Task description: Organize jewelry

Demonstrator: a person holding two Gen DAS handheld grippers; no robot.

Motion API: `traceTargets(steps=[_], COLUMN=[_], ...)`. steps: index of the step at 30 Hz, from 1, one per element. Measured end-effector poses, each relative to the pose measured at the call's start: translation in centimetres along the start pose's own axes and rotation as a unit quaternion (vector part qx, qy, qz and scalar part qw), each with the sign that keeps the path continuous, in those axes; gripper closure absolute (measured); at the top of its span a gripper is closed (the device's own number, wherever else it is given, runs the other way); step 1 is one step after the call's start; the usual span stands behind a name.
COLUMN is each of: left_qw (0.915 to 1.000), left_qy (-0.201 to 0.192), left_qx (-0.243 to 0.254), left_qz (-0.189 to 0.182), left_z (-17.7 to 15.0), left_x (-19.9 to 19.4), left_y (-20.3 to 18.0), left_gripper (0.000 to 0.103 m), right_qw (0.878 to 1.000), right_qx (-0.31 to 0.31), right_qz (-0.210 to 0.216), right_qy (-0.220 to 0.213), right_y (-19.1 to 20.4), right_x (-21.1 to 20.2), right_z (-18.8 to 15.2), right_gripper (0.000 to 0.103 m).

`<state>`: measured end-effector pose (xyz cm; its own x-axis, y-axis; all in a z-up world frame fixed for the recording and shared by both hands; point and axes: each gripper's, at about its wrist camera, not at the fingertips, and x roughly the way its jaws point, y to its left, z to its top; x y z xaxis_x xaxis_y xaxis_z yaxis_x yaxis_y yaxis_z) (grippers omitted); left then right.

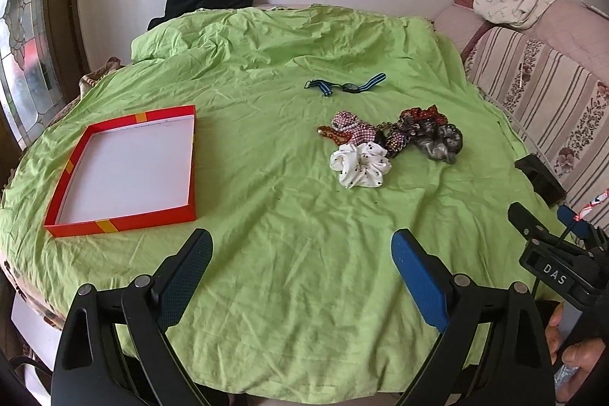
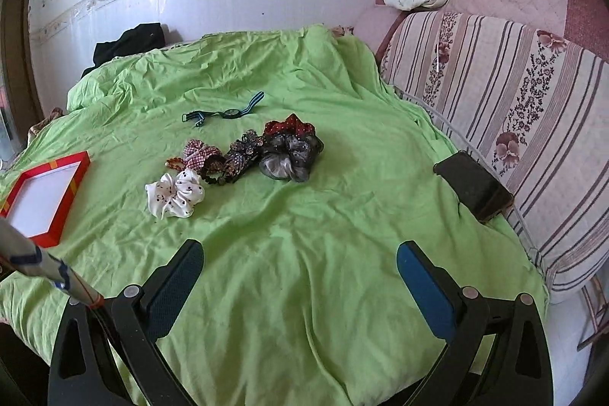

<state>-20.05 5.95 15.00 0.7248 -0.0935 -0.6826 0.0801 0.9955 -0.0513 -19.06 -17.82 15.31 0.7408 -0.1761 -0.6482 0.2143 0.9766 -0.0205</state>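
Left claw: nearest in view; jaws spread wide, nothing between them; textured dark pad on one finger, smooth blue pad on the other; hovers over bare sheet.
Right claw: likewise spread wide and empty, over the near part of the bed; its body also shows at the right edge of the left wrist view.
Green sheet: thin, crumpled cotton-like cloth covering the bed, creased throughout.
Red box lid: near left; shallow rectangular cardboard tray, red walls with yellow tape strips, plain white floor; nothing lies in it.
White scrunchie: centre-right; ruffled soft fabric with dark spots; nearest piece of the pile.
Pile behind it: checked red-and-white scrunchie with amber beads, a sequinned dark piece, a grey gauzy scrunchie and a red dotted scrunchie, all touching or overlapping.
Watch: farther, apart from the pile; round dark face, striped blue woven strap laid flat.
Black garment: far edge, against the wall.
Progress: judged not begun; every piece is still on the sheet, well apart from the tray, so all sorting remains.
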Motion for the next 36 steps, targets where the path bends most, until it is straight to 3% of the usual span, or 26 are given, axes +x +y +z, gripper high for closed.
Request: traceTargets(steps=[10,17,18,20,21,23,24,27,28,31,36], left_qw=[0.9996,0.9943,0.9930,0.9901,0.9872,0.9836,0.9804,0.9787,0.9787,0.9779,0.9803], left_qy=[0.007,0.023,0.033,0.063,0.091,0.126,0.148,0.150,0.152,0.157,0.164], left_qx=[0.026,0.029,0.023,0.009,0.002,-0.011,-0.020,-0.015,-0.013,-0.016,-0.032], left_qz=[0.008,0.100,0.111,0.125,0.131,0.129,0.128,0.140,0.137,0.138,0.105], left_z=[0.4,4.1,4.6,5.3,5.5,5.5,5.1,4.7,4.7,4.4,2.6], left_x=[1.7,8.9,10.4,13.5,15.6,18.0,19.4,20.2,20.1,19.5,17.1], left_y=[-0.3,4.7,5.8,7.9,9.2,10.7,11.6,12.1,12.0,11.7,10.7], left_gripper=[0.008,0.010,0.013,0.033,0.038,0.063,0.067,0.084,0.094,0.099,0.099], right_qw=[1.000,1.000,1.000,1.000,1.000,0.999,0.999,0.999,0.999,0.998,0.998], right_qx=[0.000,0.008,0.009,0.010,0.011,0.012,0.013,0.018,0.018,0.022,0.016], right_qz=[0.001,0.000,0.000,0.001,0.001,0.002,0.003,0.004,0.005,0.006,0.016], right_qy=[0.009,0.026,0.026,0.026,0.028,0.034,0.037,0.045,0.046,0.052,0.053], right_y=[-0.1,-0.6,-0.6,-0.8,-0.8,-0.8,-1.0,-1.1,-1.1,-1.0,-0.7], right_x=[1.0,2.6,2.8,3.1,3.3,3.9,4.2,4.9,5.1,5.5,5.5], right_z=[-0.4,-1.1,-1.2,-1.2,-1.3,-1.3,-1.3,-1.4,-1.5,-1.6,-1.7], right_gripper=[0.000,0.000,0.000,0.000,0.000,0.000,0.000,0.000,0.000,0.000,0.000])
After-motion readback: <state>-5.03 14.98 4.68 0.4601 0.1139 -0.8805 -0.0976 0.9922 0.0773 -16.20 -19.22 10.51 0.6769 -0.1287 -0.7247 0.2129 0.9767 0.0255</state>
